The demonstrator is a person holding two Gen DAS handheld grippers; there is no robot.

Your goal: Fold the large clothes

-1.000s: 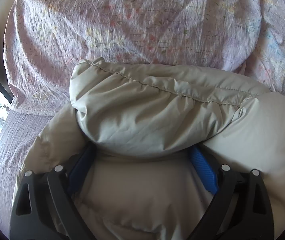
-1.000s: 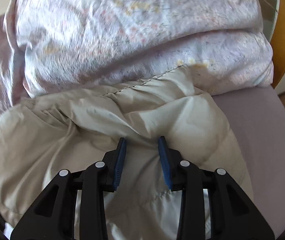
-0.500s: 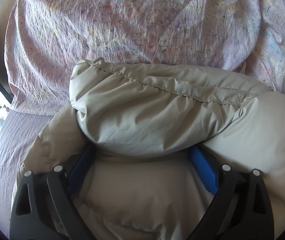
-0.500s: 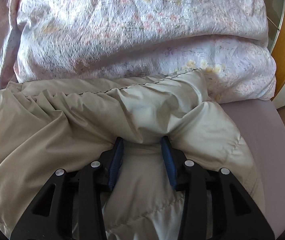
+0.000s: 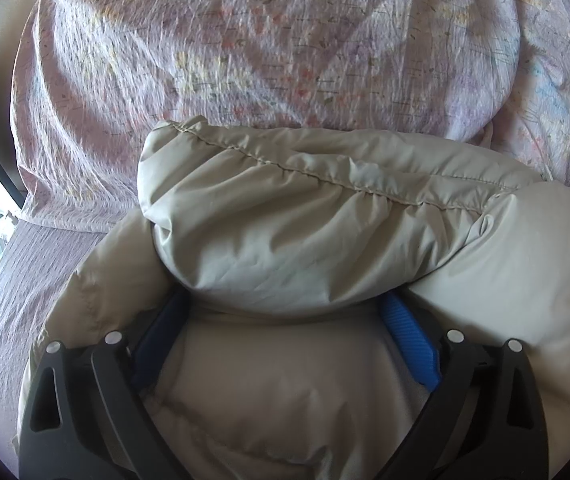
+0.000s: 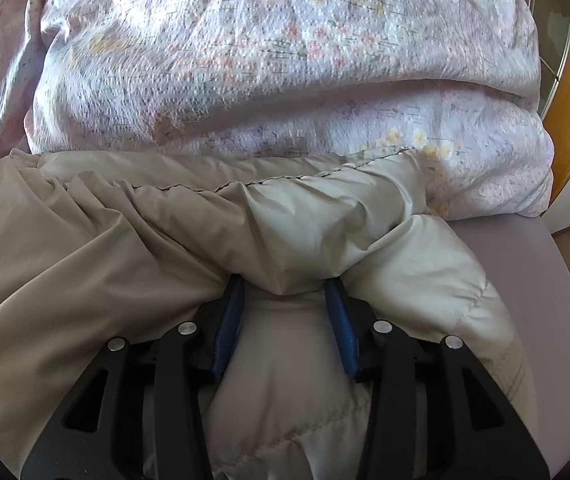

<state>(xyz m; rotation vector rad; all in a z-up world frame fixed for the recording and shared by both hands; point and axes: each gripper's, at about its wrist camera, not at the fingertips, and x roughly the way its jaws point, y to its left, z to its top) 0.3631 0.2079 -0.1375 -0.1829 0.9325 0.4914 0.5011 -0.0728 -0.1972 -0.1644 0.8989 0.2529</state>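
A floral duvet (image 5: 269, 40) heaped on the mauve bedsheet (image 5: 17, 280) serves as the landmark. The beige puffer jacket (image 5: 305, 232) lies on the sheet just in front of the duvet, its far seamed edge touching the duvet's base. One thick fold is already rolled over the jacket's body towards the duvet; judging by the bulk, it still needs flattening and probably another fold.

The left gripper (image 5: 285, 320) points steeply down, jaws spread wide around the padded roll, and whether its blue pads (image 5: 409, 340) press on it I cannot tell. The right gripper (image 6: 285, 300), nearer the duvet's right end, tilts down likewise; its jaws have just been opening, with a bunch of jacket between them.
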